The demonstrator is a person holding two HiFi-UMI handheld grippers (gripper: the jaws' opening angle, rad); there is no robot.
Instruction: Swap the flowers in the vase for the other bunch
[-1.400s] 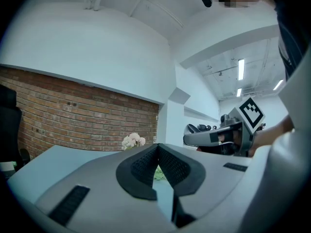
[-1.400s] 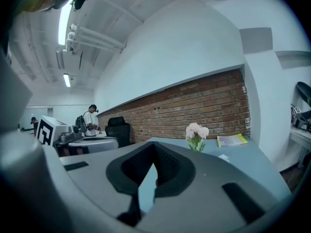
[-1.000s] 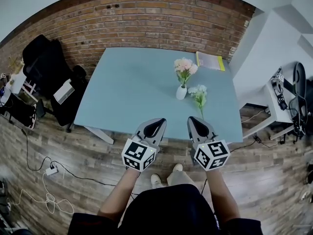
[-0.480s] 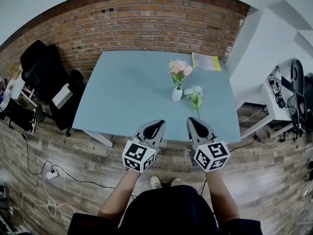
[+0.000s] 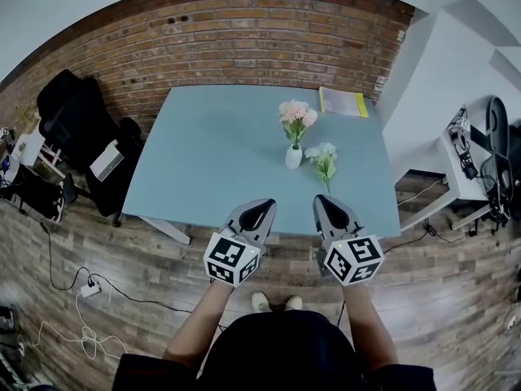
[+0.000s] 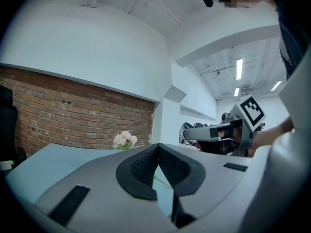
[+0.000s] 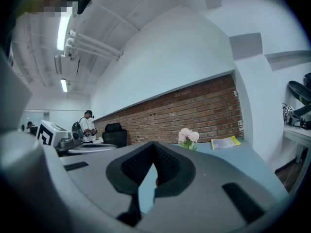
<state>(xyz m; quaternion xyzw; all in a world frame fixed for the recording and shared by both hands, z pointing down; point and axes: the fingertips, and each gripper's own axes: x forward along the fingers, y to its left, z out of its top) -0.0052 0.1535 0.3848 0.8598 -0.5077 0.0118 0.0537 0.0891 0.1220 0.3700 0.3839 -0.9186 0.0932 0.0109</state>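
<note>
Hovering by the bench (image 5: pixel 212 161), left gripper (image 5: pixel 263 204) and right gripper (image 5: pixel 325 203) are carrying nothing, fingers (image 6: pixel 141 169) closed; pink bunch (image 5: pixel 295 114) is standing in the vase (image 5: pixel 293 158), white bunch (image 5: pixel 324 158) lying just beside: swapped already, or awaiting swapping

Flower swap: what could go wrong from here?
The small white vase looks narrow under the tall pink flowers; pulling them one-handed may tip it. The loose white-flowered bunch lies close beside the vase, so reaching in could knock either. Left tongs and right tongs are both shut and must open before any grasp.
</note>
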